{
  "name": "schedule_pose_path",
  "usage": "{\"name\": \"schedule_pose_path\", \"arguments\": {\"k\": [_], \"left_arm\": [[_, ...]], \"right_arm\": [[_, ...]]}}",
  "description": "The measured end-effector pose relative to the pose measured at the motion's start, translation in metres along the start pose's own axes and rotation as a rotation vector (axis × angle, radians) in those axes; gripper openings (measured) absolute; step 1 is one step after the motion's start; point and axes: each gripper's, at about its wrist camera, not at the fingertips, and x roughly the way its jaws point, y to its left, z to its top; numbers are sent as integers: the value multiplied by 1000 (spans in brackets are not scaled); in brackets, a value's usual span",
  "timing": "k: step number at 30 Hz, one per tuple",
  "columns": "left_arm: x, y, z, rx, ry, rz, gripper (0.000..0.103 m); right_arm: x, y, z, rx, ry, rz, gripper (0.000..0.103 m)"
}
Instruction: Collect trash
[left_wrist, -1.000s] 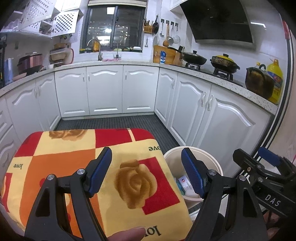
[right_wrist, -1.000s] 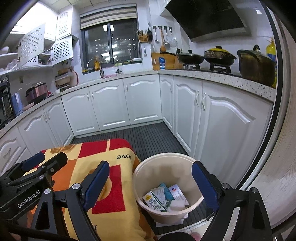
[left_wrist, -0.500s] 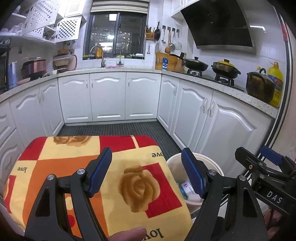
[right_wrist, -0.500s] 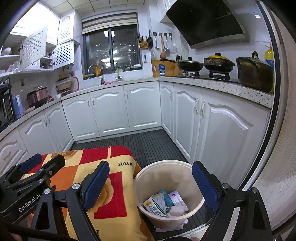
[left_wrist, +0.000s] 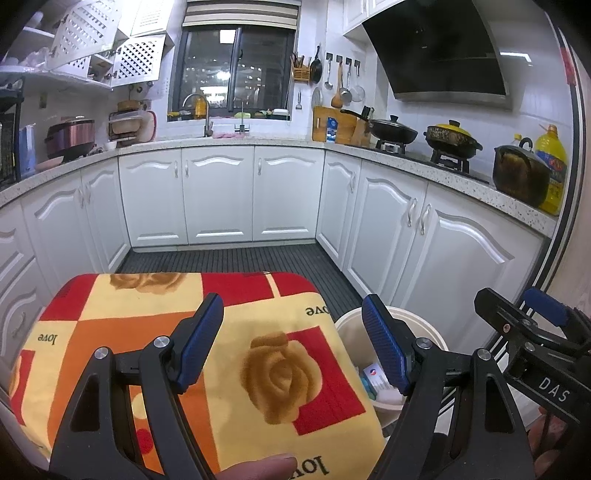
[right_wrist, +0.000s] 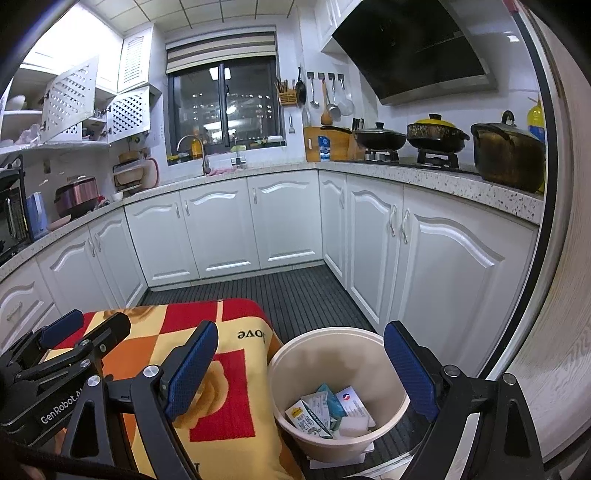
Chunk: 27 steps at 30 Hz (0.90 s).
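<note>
Kitchen with white cabinets. At lower centre of the left wrist view, the left gripper (left_wrist: 293, 341) is spread wide and empty above a red and yellow rose-print cloth (left_wrist: 177, 314). In the right wrist view, the right gripper (right_wrist: 301, 367) is also wide apart, empty, over a cream bin (right_wrist: 384, 380) at lower centre, holding cartons and wrappers (right_wrist: 327, 410).

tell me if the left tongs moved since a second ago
Yes. The left tongs tilted up and back: in the left wrist view the bin and the cloth-covered table sit lower than before.
</note>
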Motion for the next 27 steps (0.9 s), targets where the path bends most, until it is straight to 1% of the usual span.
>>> {"name": "schedule_pose_path", "arguments": {"k": [19, 27], "left_arm": [[5, 10, -2, -4, 12, 24, 77], [8, 7, -3, 5, 18, 28, 77]], "right_arm": [[6, 5, 2, -9, 15, 9, 90], [9, 3, 0, -5, 27, 13, 90]]}}
